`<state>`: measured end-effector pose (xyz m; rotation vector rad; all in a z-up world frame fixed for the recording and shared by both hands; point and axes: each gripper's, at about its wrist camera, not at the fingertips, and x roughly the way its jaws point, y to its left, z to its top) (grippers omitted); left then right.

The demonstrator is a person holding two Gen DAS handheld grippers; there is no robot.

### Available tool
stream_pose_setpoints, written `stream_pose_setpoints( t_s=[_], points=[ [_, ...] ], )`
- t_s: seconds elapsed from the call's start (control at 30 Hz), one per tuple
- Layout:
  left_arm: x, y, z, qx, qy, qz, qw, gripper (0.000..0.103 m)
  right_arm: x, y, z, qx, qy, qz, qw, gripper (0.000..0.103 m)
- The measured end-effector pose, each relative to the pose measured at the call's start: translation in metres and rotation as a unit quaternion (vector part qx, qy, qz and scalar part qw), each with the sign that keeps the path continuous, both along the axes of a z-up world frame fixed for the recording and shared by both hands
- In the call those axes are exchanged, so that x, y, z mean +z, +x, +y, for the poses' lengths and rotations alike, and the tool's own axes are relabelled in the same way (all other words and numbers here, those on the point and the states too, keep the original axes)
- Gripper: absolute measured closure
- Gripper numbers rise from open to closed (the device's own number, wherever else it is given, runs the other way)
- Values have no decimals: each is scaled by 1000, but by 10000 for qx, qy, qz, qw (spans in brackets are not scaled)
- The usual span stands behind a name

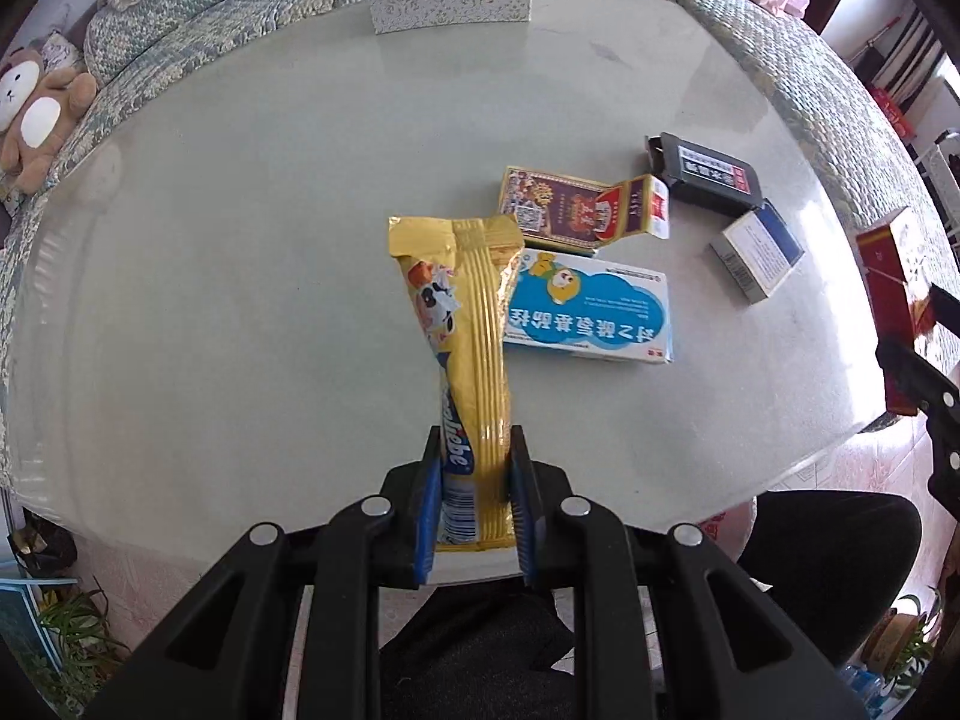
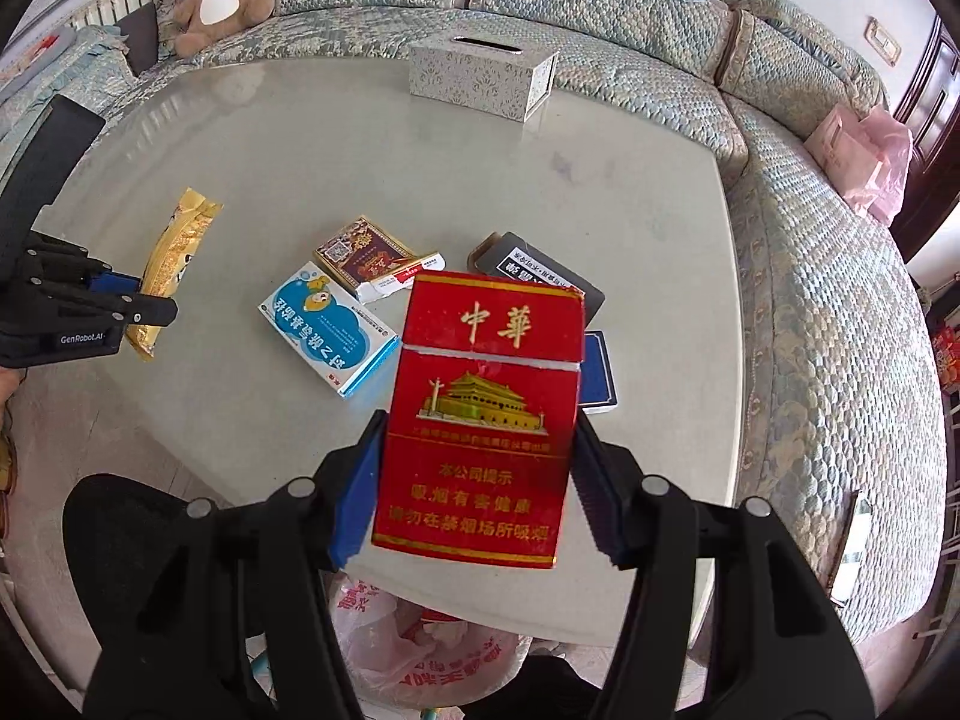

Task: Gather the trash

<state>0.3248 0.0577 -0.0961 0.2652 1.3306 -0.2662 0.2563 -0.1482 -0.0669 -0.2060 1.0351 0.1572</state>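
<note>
Trash is partly in hand: our left tool is clamped on the yellow snack wrapper, our right tool on the red cigarette pack, both held above the bench. We judge neither dropped yet into the plastic bag below the bench edge. Four boxes remain: blue-and-white medicine box, purple-gold pack, dark box, blue box. The red pack reads "中華"; the left tool's body, "GenRobot.AI"; the wrapper's lettering is cut off.

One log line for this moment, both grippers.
left gripper: shut on yellow wrapper | right gripper: shut on red cigarette pack | both above table
</note>
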Motion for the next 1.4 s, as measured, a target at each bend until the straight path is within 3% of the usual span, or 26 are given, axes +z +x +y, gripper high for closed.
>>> stream_pose_setpoints(
  t_s=[0.23, 0.5, 0.93, 1.4],
  points=[
    [40, -52, -26, -441, -216, -208, 9986, 82, 15, -37, 1, 189, 112, -74, 9997, 45],
    [32, -94, -60, -768, -197, -310, 9964, 82, 24, -83, -2, 301, 170, -241, 9991, 45],
    [-23, -157, -100, -1178, -450, -7, 9920, 82, -12, -147, -4, 380, 181, -22, 9991, 45],
    [-92, -196, -134, -1619, -352, 267, 9858, 82, -84, -180, -12, 368, 189, 545, 9977, 45]
  ],
)
